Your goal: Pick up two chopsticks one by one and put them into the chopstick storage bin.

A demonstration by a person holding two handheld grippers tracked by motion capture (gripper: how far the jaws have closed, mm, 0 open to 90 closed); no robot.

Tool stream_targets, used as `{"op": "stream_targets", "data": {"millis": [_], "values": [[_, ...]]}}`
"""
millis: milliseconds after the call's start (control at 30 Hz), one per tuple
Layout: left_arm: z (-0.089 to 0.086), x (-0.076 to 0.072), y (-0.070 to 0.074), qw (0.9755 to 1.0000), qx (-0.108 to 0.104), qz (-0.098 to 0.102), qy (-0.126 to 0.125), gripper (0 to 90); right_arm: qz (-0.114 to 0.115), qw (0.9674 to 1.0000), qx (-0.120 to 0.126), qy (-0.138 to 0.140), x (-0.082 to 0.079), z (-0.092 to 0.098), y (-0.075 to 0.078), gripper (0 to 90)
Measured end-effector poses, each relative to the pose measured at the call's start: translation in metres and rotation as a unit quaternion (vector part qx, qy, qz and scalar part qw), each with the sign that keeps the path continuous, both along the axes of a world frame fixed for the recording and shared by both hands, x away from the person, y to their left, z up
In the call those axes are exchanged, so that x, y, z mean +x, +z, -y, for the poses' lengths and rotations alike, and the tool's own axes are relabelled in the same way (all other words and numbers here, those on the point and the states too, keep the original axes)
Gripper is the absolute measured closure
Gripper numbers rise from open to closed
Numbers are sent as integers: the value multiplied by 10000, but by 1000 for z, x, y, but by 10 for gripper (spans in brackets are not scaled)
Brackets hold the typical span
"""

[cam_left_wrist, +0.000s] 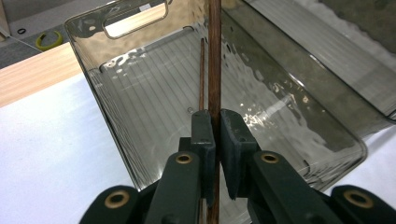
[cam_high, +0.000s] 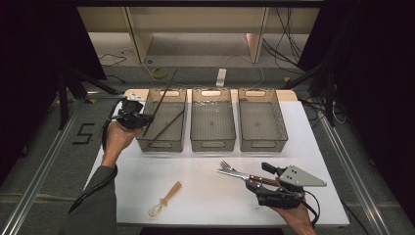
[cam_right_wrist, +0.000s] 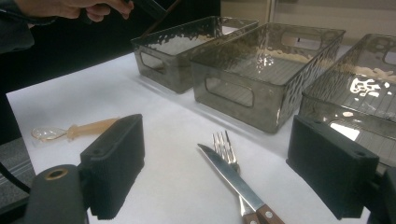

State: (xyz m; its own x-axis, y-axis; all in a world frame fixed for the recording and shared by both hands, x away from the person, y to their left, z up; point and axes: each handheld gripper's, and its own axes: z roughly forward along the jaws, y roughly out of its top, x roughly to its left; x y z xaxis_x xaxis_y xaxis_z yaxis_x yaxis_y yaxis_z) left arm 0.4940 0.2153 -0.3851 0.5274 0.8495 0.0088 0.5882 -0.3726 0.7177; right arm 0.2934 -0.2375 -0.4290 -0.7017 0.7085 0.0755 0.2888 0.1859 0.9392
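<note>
My left gripper (cam_high: 144, 119) (cam_left_wrist: 217, 135) is shut on a brown chopstick (cam_high: 164, 93) (cam_left_wrist: 214, 56), which slants up and away over the left clear bin (cam_high: 147, 142) (cam_left_wrist: 280, 60). A second chopstick (cam_high: 166, 127) (cam_left_wrist: 201, 74) lies inside that bin. My right gripper (cam_high: 259, 177) (cam_right_wrist: 224, 163) stands open low over the table near the front right. Between its wide-apart pads a wood-handled knife (cam_high: 234, 173) (cam_right_wrist: 233, 179) and a fork (cam_high: 225, 165) (cam_right_wrist: 223, 142) lie on the table, touching neither pad.
A middle bin (cam_high: 213, 142) (cam_right_wrist: 233, 98) and a right bin (cam_high: 263, 144) (cam_right_wrist: 327, 116) stand in a row at the table's back, with nothing visible inside. A translucent spoon (cam_high: 164, 198) (cam_right_wrist: 74, 130) lies near the front edge. Cables and shelving sit beyond the table.
</note>
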Motion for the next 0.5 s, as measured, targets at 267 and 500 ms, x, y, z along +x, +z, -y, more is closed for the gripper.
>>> {"op": "stream_targets", "data": {"millis": [267, 500], "values": [[1, 2, -7, 10000, 46, -52, 14, 839, 12, 10000, 3, 1, 0, 0, 0, 194], [0, 4, -15, 9998, 97, -144, 36, 838, 5, 10000, -14, 3, 0, 0, 0, 193]]}}
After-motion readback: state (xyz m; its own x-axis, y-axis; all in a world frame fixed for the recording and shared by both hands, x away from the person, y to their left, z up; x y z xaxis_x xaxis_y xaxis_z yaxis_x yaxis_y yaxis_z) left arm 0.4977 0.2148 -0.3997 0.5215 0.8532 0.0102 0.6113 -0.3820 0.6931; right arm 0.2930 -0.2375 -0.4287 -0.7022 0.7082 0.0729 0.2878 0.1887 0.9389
